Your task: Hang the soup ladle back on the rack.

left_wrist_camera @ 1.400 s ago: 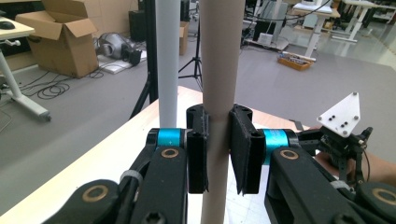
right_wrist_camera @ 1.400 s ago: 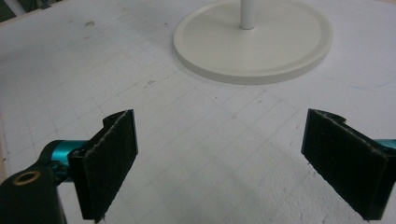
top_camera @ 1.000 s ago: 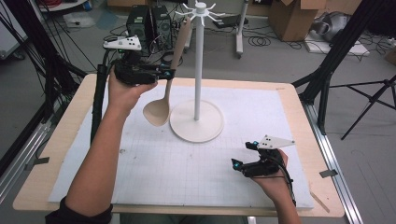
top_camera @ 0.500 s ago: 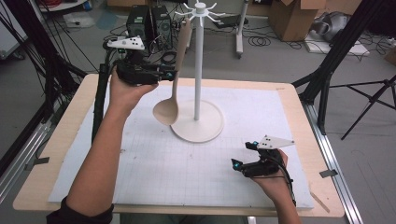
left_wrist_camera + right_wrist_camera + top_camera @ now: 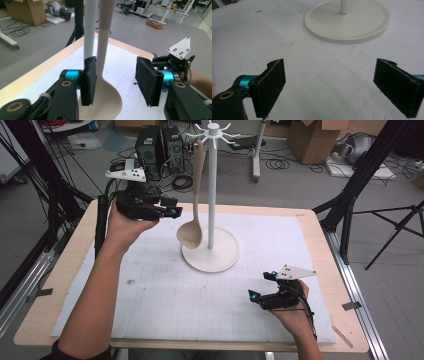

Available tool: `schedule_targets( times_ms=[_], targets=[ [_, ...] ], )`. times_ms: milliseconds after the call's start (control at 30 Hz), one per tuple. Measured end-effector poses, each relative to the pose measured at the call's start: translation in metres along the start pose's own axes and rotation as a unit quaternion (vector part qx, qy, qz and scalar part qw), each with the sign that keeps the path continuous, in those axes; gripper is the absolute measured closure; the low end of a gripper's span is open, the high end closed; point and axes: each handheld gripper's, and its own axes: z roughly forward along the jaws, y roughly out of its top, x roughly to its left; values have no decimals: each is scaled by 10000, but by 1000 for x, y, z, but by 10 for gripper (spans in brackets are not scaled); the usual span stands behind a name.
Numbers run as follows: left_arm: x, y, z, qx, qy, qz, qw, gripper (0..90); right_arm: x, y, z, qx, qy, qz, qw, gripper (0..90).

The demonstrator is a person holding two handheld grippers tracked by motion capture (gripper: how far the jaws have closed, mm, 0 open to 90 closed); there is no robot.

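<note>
A beige wooden ladle (image 5: 192, 227) hangs by its handle tip from a hook of the white stand (image 5: 212, 185), its bowl just above the stand's round base (image 5: 220, 257). My left gripper (image 5: 171, 213) is raised left of the ladle's handle, open and apart from it. In the left gripper view the ladle (image 5: 103, 50) and the pole (image 5: 90, 30) stand just beyond the open left gripper (image 5: 117, 77), close to its left jaw. My right gripper (image 5: 260, 285) rests on the mat at the front right, open with nothing between its fingers, as the right gripper view (image 5: 329, 85) shows.
A white gridded mat (image 5: 165, 295) covers the wooden table (image 5: 65, 270). The stand's base (image 5: 347, 22) lies ahead of the right gripper. Black frame legs, cables and cardboard boxes (image 5: 315, 140) stand on the floor beyond the table.
The ladle has swung from tilted to nearly plumb beside the pole, its bowl moving right. The left gripper has drawn slightly back to the left. The right gripper has stayed still.
</note>
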Motion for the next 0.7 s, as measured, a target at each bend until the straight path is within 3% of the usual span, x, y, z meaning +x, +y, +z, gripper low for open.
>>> schedule_targets(
  times_ms=[100,400,700],
  targets=[
    [-2,-3,-2,182,48,11,9998,404,0,0,1,38,-9,7,10000,97],
    [-15,-17,-17,273,140,138,9994,295,0,0,-1,7,9,52,10000,97],
    [-19,-45,-28,136,122,95,9998,216,-1,0,-1,11,6,50,10000,97]
  ],
)
